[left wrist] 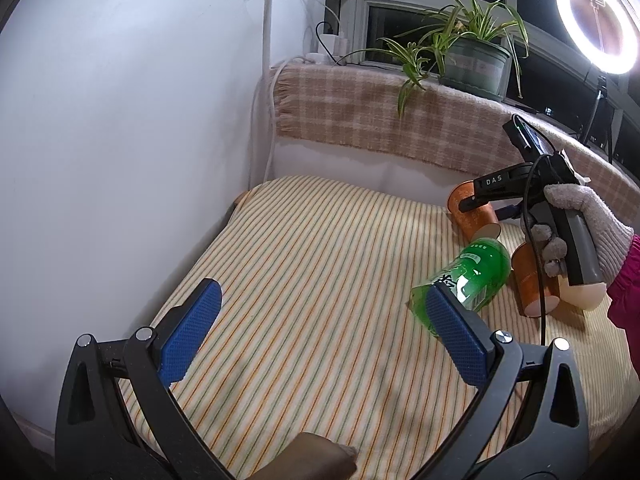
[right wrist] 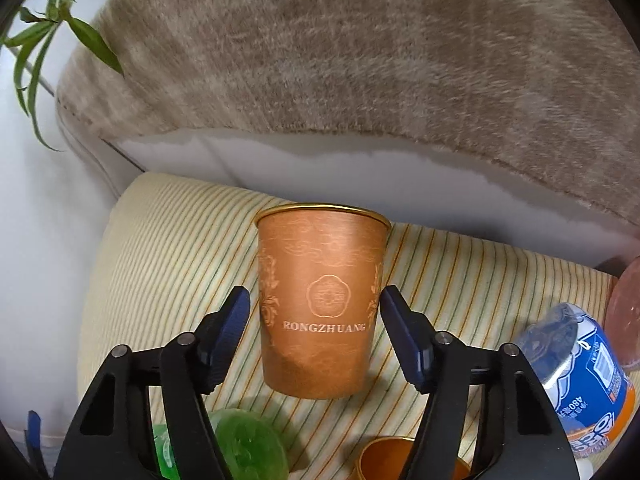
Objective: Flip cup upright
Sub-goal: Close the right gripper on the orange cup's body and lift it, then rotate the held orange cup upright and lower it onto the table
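Note:
An orange paper cup (right wrist: 320,300) marked RONGZHUANG stands upright, rim up, on the striped cloth between my right gripper's fingers. My right gripper (right wrist: 314,312) is open, its pads a small gap off each side of the cup. The same cup (left wrist: 472,210) shows in the left wrist view at the far right, with the right gripper (left wrist: 466,204) around it. A second orange cup (left wrist: 534,284) lies near it, also seen at the bottom (right wrist: 384,458). My left gripper (left wrist: 320,312) is open and empty over the cloth.
A green plastic bottle (left wrist: 468,276) lies beside the cups, also seen from the right wrist (right wrist: 244,444). A blue-labelled bottle (right wrist: 584,376) lies at the right. A plaid blanket (left wrist: 360,108) covers the ledge behind, with a potted plant (left wrist: 472,60) and a ring light (left wrist: 596,24).

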Tool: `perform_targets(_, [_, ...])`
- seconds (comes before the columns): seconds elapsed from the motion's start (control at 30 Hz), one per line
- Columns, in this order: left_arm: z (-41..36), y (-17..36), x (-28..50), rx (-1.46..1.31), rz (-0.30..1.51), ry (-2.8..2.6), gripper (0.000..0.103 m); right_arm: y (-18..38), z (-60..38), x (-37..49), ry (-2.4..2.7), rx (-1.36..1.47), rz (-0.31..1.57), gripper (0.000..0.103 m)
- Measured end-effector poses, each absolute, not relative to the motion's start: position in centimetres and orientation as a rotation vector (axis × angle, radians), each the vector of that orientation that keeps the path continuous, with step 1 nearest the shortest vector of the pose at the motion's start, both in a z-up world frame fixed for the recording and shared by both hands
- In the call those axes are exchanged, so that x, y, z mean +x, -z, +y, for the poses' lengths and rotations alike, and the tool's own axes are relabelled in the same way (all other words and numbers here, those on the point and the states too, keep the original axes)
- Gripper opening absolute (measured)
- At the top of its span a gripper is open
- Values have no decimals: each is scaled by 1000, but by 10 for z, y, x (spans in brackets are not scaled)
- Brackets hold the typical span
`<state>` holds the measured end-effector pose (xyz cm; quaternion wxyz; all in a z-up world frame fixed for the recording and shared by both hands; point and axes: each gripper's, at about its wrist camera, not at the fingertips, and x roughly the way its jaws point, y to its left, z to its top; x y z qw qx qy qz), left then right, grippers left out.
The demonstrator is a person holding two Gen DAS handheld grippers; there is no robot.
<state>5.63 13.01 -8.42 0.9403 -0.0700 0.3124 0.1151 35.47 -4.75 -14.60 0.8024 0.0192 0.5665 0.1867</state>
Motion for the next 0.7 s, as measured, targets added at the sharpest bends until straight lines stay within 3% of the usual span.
perform_targets(0.23, [130,84,55,-137,634,-247,103,152,-32,356,-403,39,1206,61])
perform_targets(0.7, [115,72,44,-126,608,-207,103,86,-58,310,-476,126,1066,61])
